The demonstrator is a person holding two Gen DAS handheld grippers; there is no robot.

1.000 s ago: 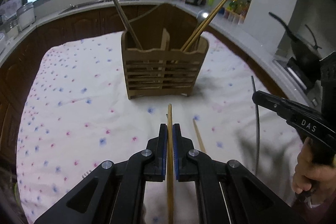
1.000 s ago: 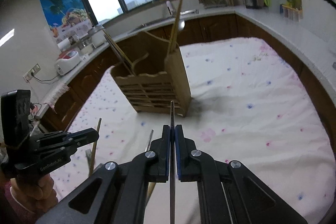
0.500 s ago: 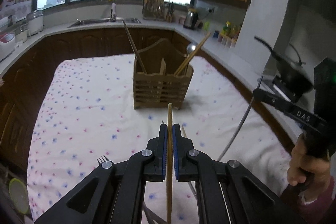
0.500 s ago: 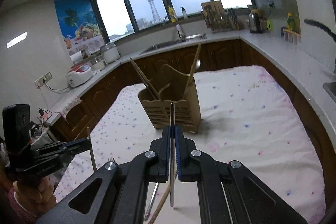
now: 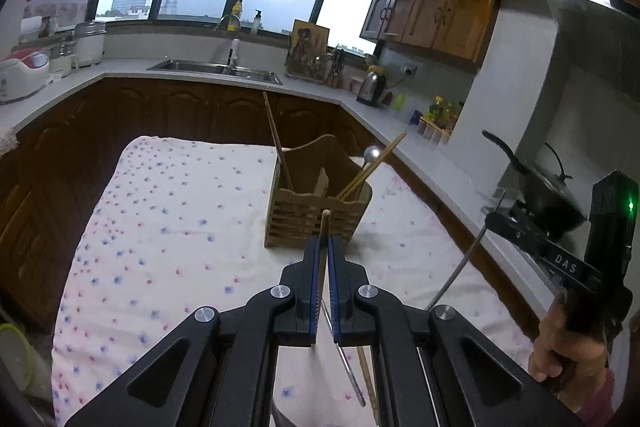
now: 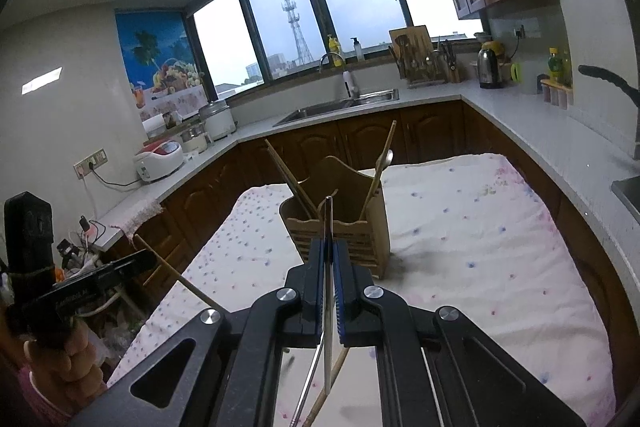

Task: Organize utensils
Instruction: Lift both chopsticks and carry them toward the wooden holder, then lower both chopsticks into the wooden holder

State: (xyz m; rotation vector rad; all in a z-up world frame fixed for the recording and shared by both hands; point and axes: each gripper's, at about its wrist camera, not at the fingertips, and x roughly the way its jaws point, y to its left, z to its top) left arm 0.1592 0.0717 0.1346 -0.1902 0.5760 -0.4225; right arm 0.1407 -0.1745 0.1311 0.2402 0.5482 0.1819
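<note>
Left view, bottom centre: left hand-held gripper (image 5: 323, 259) clamped on a wooden chopstick (image 5: 324, 227), tip poking up past the pads toward mid-frame. Below the jaws, low in frame: a metal chopstick (image 5: 352, 375) and another wooden stick (image 5: 366, 367) lying on the flowered cloth (image 5: 168, 219) that covers the bench. Right edge of the same view: right hand-held gripper (image 5: 500, 221) raised clear of the cloth.

Right view, bottom centre: right gripper pinched tight on a metal rod (image 6: 328, 227), probably a steel chopstick, standing near upright between the pads. Lower left: left gripper carrying its wooden stick at a slant.

Mid-frame, beyond both grippers: wooden caddy (image 5: 318, 215) standing on the cloth, divided into compartments; one chopstick leaning in the left part, a pair plus a spoon (image 5: 372, 153) in the right.

Far, upper frame: sink, kettle, windows.

Step in hand, by the look of it: carrying a lifted utensil in each gripper toward the caddy. Next move calls for tipping each stick end-down over an open compartment, clear of the leaning sticks and the divider, then loosening the jaws only once the tip is inside. Two pieces yet to be picked off the cloth.
</note>
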